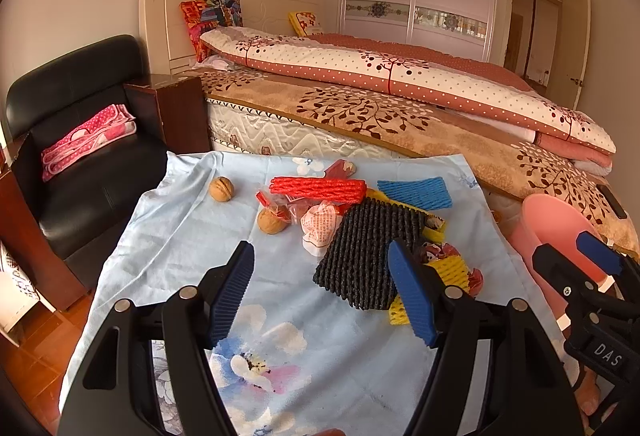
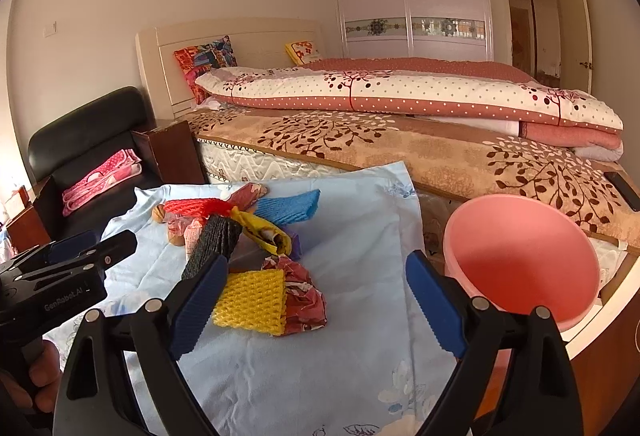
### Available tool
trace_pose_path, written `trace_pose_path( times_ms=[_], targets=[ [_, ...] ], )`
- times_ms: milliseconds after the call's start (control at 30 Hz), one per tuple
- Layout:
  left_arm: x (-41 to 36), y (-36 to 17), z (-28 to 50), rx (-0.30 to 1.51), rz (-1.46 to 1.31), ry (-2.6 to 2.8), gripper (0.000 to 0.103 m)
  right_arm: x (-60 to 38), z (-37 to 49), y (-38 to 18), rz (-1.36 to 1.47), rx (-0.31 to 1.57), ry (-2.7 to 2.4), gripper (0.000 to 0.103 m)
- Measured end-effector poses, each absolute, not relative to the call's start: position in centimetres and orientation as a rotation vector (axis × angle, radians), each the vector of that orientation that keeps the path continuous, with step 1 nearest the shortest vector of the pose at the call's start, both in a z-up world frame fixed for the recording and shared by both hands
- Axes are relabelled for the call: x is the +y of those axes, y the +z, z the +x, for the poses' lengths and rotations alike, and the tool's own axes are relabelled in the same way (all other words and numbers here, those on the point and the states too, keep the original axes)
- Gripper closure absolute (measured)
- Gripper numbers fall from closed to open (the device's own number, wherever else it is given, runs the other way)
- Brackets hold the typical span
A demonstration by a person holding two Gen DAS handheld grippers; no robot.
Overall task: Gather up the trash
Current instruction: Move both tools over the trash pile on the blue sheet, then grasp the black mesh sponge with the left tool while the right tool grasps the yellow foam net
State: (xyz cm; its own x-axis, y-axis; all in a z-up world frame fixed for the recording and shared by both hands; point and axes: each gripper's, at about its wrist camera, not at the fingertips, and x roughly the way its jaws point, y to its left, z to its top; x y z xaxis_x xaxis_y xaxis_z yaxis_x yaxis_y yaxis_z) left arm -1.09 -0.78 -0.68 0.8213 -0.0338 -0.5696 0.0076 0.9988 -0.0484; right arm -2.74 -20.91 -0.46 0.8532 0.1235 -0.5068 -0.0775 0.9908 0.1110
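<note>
Trash lies in a pile on a light blue floral cloth [image 1: 192, 236] [image 2: 360, 244]: a black foam net [image 1: 366, 256] [image 2: 214, 238], a red foam net [image 1: 318, 187] [image 2: 196, 204], a blue foam net [image 1: 416, 192] [image 2: 290, 211], a yellow foam net [image 1: 450, 270] [image 2: 252, 300], crumpled wrappers [image 1: 320, 224] [image 2: 306, 300] and two walnuts [image 1: 221, 189] [image 1: 271, 222]. My left gripper [image 1: 320, 288] is open and empty, just short of the black net. My right gripper [image 2: 316, 300] is open and empty, beside the yellow net. A pink bin [image 2: 520, 256] [image 1: 560, 232] stands right of the cloth.
A bed with patterned quilts [image 1: 400, 75] [image 2: 400, 95] runs behind the cloth. A black armchair [image 1: 80, 139] [image 2: 88, 139] with a pink folded cloth stands at the left beside a dark wood nightstand [image 1: 176, 107]. A phone [image 2: 624, 189] lies on the bed's edge.
</note>
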Motion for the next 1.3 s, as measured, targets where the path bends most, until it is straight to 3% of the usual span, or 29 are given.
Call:
trace_pose_path(
  times_ms=[200, 900, 1300],
  targets=[
    [0.2, -1.1, -1.3, 0.612, -0.051, -0.025, 0.033, -21.6, -2.3, -1.3, 0.112, 0.572, 0.100, 0.019],
    [-1.1, -2.9, -1.2, 0.635, -0.036, -0.157, 0.033, -21.5, -2.0, -3.1, 0.108, 0.629, 0.192, 0.051],
    [-3.2, -4.3, 0.8, 0.675, -0.019, -0.189, 0.033, -22.1, -1.9, -3.4, 0.115, 0.642, 0.219, 0.054]
  ],
)
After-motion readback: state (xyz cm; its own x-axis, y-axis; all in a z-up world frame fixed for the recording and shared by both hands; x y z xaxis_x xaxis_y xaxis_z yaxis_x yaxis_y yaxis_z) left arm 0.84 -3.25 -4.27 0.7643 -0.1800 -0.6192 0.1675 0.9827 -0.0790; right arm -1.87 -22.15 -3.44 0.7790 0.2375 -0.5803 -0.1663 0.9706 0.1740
